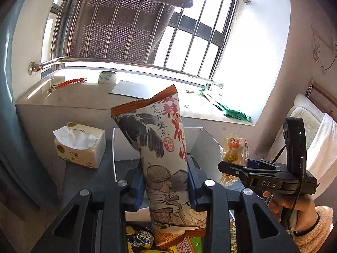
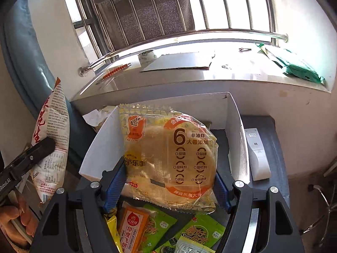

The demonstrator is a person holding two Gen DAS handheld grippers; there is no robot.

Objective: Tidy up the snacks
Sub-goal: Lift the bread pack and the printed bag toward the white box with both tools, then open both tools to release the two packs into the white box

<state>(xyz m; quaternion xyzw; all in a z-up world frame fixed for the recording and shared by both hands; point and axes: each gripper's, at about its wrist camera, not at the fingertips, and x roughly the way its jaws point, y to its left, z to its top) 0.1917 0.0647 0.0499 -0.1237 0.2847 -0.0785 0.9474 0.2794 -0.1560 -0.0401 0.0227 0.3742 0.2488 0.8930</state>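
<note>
Left wrist view: peanut bag [image 1: 162, 154], upright, leaning slightly left, pinched between the blue pads [image 1: 192, 181] of the left gripper [image 1: 165, 184], held above the white box [image 1: 208, 145] and loose snacks [image 1: 140, 237] below. Right gripper [image 1: 233, 166] enters from the right, clamped on a clear chip pack [image 1: 233, 150]. Tissue box [image 1: 81, 145] sits left of the white box; tape roll [image 1: 107, 77] and an orange-handled tool [image 1: 70, 82] on the sill behind.

Right wrist view: right gripper [image 2: 168, 186] squeezes the chip pack [image 2: 170, 158] by both side edges, over the open white box [image 2: 233, 126]. Green seaweed packs [image 2: 198, 234] and an orange pack [image 2: 131, 227] lie underneath. Peanut bag [image 2: 52, 143] far left in the left gripper [image 2: 42, 147]. White remote [image 2: 258, 154] right of the box.
</note>
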